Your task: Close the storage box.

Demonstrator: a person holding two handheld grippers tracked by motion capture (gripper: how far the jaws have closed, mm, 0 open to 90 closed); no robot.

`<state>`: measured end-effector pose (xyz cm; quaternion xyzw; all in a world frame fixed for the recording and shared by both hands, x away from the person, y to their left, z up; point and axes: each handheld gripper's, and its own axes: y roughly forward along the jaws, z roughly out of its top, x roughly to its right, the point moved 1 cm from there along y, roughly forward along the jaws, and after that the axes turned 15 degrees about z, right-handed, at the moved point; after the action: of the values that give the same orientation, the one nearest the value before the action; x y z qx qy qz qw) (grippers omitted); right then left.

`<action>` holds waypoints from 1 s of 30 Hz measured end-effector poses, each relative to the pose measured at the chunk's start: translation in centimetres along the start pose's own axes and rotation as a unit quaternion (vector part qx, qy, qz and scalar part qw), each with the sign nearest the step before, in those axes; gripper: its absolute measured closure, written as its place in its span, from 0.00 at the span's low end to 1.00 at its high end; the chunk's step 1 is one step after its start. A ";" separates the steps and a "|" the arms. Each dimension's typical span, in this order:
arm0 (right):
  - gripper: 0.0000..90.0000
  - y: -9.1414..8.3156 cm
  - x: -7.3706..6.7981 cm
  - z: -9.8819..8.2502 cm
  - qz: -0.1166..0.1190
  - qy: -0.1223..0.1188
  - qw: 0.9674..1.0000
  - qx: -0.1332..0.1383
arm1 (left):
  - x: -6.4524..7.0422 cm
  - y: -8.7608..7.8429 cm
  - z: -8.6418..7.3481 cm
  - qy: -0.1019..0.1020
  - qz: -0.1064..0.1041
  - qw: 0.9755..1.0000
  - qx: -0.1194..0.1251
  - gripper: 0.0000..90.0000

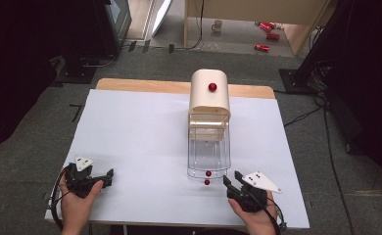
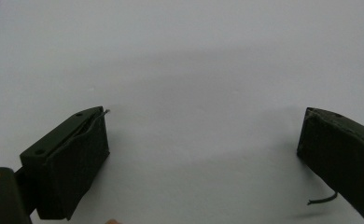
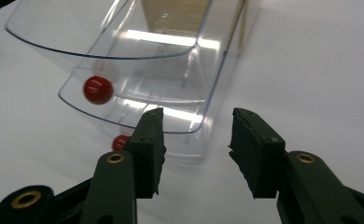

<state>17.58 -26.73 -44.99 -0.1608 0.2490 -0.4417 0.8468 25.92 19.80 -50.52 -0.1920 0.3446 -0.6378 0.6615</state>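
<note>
A small cabinet (image 1: 209, 100) with a cream rounded top and a red knob (image 1: 212, 87) stands toward the far middle of the white table (image 1: 130, 147), and its two clear plastic drawers (image 1: 208, 156) stick out toward the person. The upper drawer (image 3: 124, 42) reaches farther than the lower drawer (image 3: 138, 102); each has a small red knob on its front, the upper knob (image 3: 98, 89) and the lower knob (image 3: 120, 142). So the drawers look already pulled open, and as far as I can judge what is left is either to put something in or to push them shut; both drawers look empty. The right gripper (image 1: 234, 183) sits just in front of the drawer fronts, slightly to their right, with its jaws partly open and nothing between them; it touches neither drawer. The left gripper (image 1: 101, 180) rests well apart at the near left of the table, jaws wide open over bare white surface, holding nothing. Nothing lies on the table between the right gripper and the drawers. On the floor beyond the table are a mug (image 1: 217, 25) and a few red cans (image 1: 266, 29), far from the work.
</note>
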 end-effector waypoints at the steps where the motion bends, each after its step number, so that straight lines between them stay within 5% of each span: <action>1: 0.64 0.1 -0.3 0.1 0.003 0.001 1.000 0.000 | 0.0 0.0 0.0 0.000 0.000 1.000 0.000 0.02; 15: 0.75 1.4 -2.4 0.4 0.043 0.008 0.999 0.000 | 0.0 0.0 0.0 0.000 0.000 1.000 0.000 0.02; 30: 0.78 3.0 -3.9 0.5 0.048 0.001 0.999 -0.005 | 0.0 0.0 0.0 0.000 0.000 1.000 0.000 0.02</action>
<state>17.94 -21.85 -45.00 -0.1523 0.2597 -0.3997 0.8658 25.92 19.79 -50.52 -0.1922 0.3445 -0.6379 0.6614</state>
